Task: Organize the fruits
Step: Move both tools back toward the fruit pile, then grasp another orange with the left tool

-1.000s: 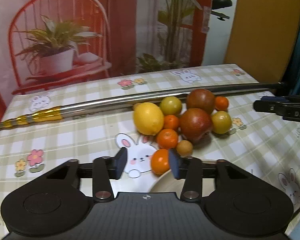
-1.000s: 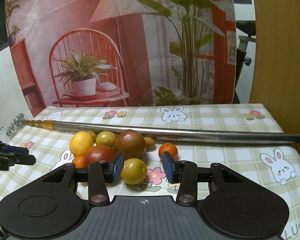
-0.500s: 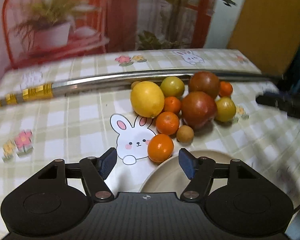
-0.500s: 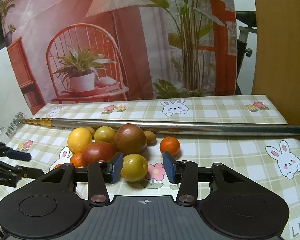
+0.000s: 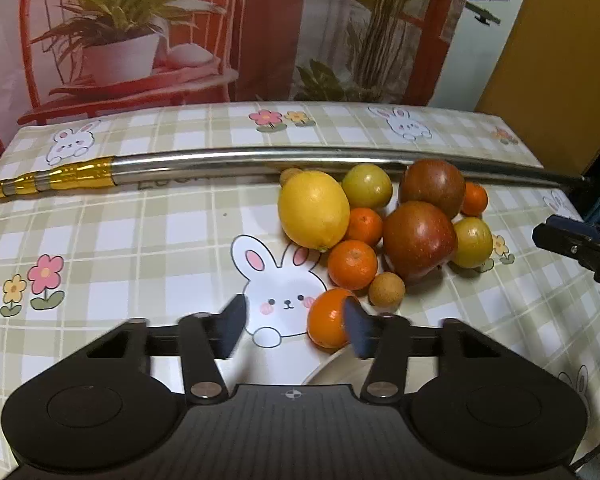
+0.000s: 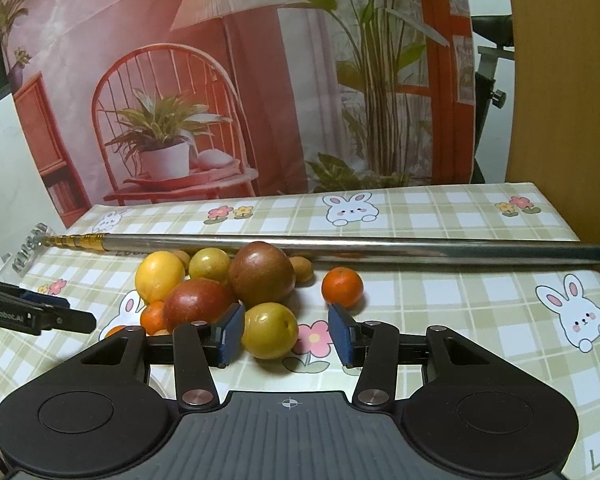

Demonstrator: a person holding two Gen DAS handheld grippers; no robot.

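Here the fruits sit bunched on the table (image 5: 140,240), just in front of a long metal rod (image 5: 260,156) lying across the checked bunny-print cloth: a big yellow lemon (image 5: 313,209), two dark red apples (image 5: 419,236), yellow-green round fruits, several small oranges and a little tan longan (image 5: 386,289). The left gripper (image 5: 294,326) has just been closing; its fingers (image 5: 232,330) stand apart, blurred, with the nearest orange (image 5: 326,323) between them against the right finger, though whether the pads press it is hard to tell. A pale plate rim (image 5: 328,368) peeks out below, mostly hidden by the gripper body. The right gripper (image 6: 286,334) has just been opening slightly; its fingers (image 6: 232,334) bracket a yellow-green fruit (image 6: 270,330), the left pad touching it, the right one clear of it. From this side the lower oranges are cut off behind the apple
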